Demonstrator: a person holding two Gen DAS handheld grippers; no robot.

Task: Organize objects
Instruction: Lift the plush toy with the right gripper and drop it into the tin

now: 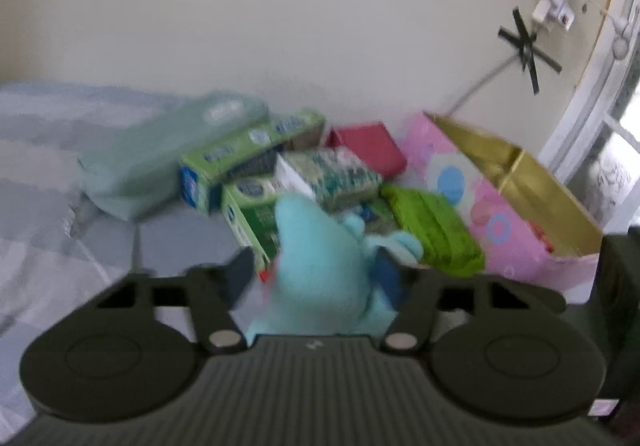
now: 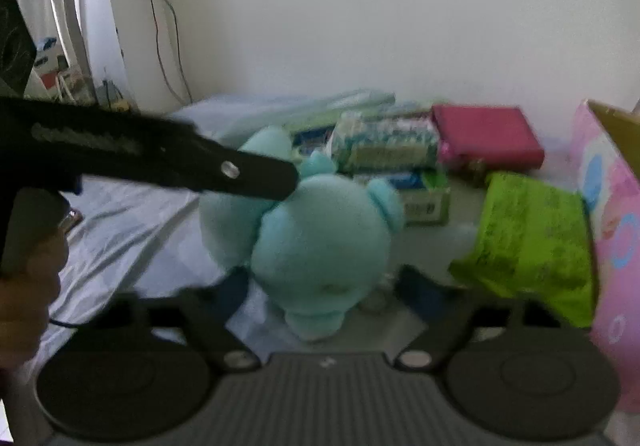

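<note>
A light blue plush toy [image 1: 316,246] lies on the bed in front of a heap of boxes. In the left wrist view it fills the space between the fingers of my left gripper [image 1: 316,274], which looks shut on it; the picture is blurred. In the right wrist view one of the left gripper's fingers [image 2: 256,176] reaches in from the left, its tip sunk into the plush toy [image 2: 320,242]. My right gripper [image 2: 326,288] is open, its fingers flanking the toy's round end with a thin gap on the right side.
Behind the toy lie green boxes [image 1: 248,150], a patterned packet [image 1: 336,174], a magenta box [image 2: 488,134] and a teal pouch [image 1: 168,150]. A bright green packet [image 2: 532,234] leans by an open pink box [image 1: 480,186] at right. Wall behind; a hand [image 2: 28,286] at left.
</note>
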